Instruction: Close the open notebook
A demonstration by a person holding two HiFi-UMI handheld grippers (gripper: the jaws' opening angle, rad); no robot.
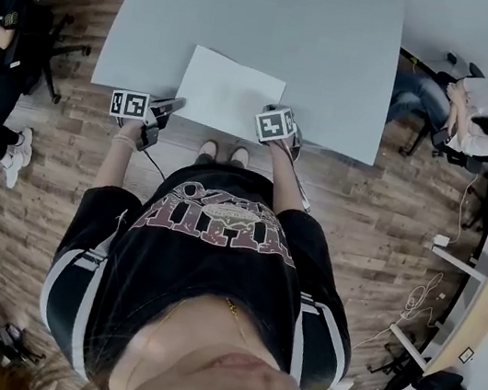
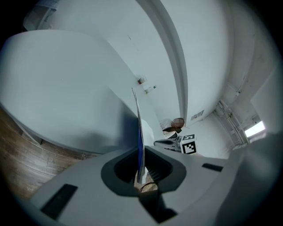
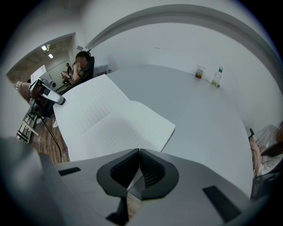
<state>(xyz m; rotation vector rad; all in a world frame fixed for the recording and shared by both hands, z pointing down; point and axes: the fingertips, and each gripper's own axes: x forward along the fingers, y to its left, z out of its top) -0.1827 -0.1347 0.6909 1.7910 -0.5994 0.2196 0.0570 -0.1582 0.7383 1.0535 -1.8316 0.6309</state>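
Observation:
The open notebook (image 1: 234, 94) lies white on the grey table (image 1: 345, 48) near its front edge. My left gripper (image 2: 139, 152) is shut on the notebook's left leaf, which stands edge-on between the pads with a blue cover edge (image 2: 139, 145). In the right gripper view that left leaf (image 3: 75, 103) slopes up toward the left gripper (image 3: 44, 95), while the right page (image 3: 128, 128) lies flat. My right gripper (image 3: 139, 152) is shut with nothing between its pads, at the notebook's near right corner (image 1: 273, 110). Whether it touches the page is hidden.
A bottle (image 3: 216, 76) and a cup (image 3: 200, 72) stand at the table's far side. One person sits on a chair at the left (image 1: 1, 35), another at the right (image 1: 482, 119). A small wooden table (image 1: 475, 314) stands on the floor at right.

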